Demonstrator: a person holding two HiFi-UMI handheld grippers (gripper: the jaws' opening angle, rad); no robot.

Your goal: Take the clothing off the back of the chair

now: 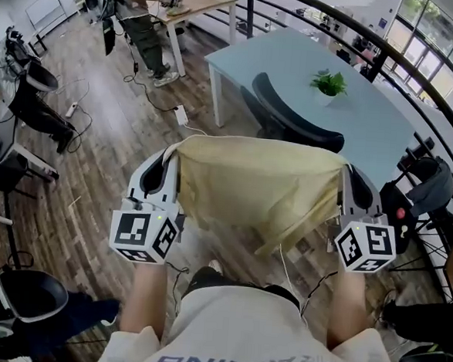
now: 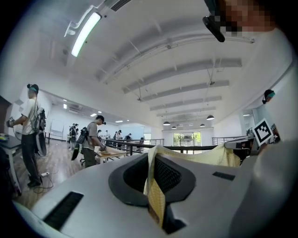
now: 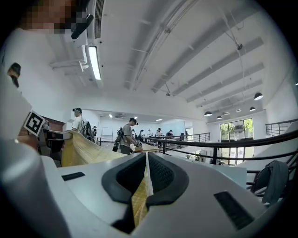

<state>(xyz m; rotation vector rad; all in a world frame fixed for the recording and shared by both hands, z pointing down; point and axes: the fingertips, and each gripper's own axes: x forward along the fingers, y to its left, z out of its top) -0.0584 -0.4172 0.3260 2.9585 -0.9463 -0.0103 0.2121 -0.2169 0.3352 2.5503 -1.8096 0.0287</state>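
Head view: the cloth [image 1: 257, 190] hangs stretched between the left gripper [image 1: 172, 159] and the right gripper [image 1: 347, 177]. A chair [image 1: 296, 123] shows just beyond its upper edge, at a table [image 1: 297, 54] bearing a plant [image 1: 328, 83].
Left gripper view: the jaws are clamped on one cloth corner.
Right gripper view: the jaws are clamped on the opposite corner.

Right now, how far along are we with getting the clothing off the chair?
Done: the pale yellow fabric garment is off the black chair, whose back shows bare. In hand: left gripper and right gripper each pinch a top corner, spreading it. Left: probably just setting it down.
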